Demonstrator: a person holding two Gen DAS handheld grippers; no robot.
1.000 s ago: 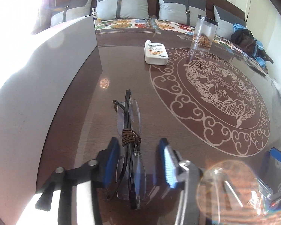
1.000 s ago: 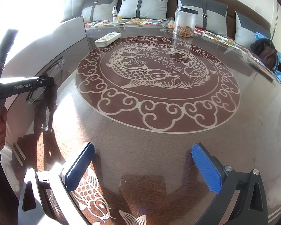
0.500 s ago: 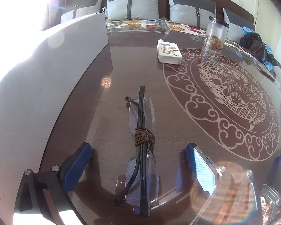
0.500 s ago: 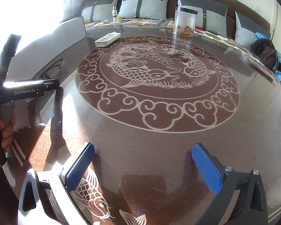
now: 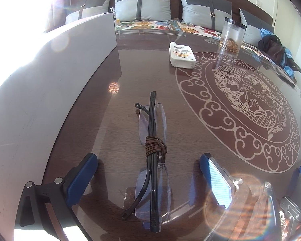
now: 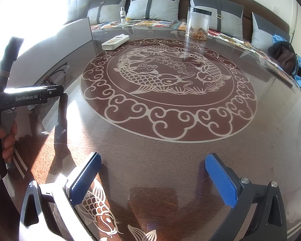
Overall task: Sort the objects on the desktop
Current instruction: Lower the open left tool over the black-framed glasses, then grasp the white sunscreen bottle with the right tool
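Observation:
Folded rimless glasses [image 5: 153, 152] with black temples and a brown hair tie [image 5: 155, 147] wound round their middle lie flat on the glass table. My left gripper [image 5: 148, 178] is open, its blue pads either side of the near lens, not touching. The glasses show faintly in the right wrist view [image 6: 57, 74] beside the grey panel. My right gripper [image 6: 153, 180] is open and empty above the table's near edge. A white bottle [image 5: 182, 55] lies flat further back; it also shows in the right wrist view [image 6: 115, 42].
A grey upright panel [image 5: 50, 84] runs along the left. A clear jar [image 6: 197, 23] with brown bits stands at the far side. The table [image 6: 170, 140] bears a round fish pattern. A sofa with cushions [image 6: 153, 5] and a dark bag [image 6: 285, 58] lie behind.
My left gripper has opened wide, let go of the glasses and drawn back a little. The glasses stay flat on the table. My right gripper has not moved.

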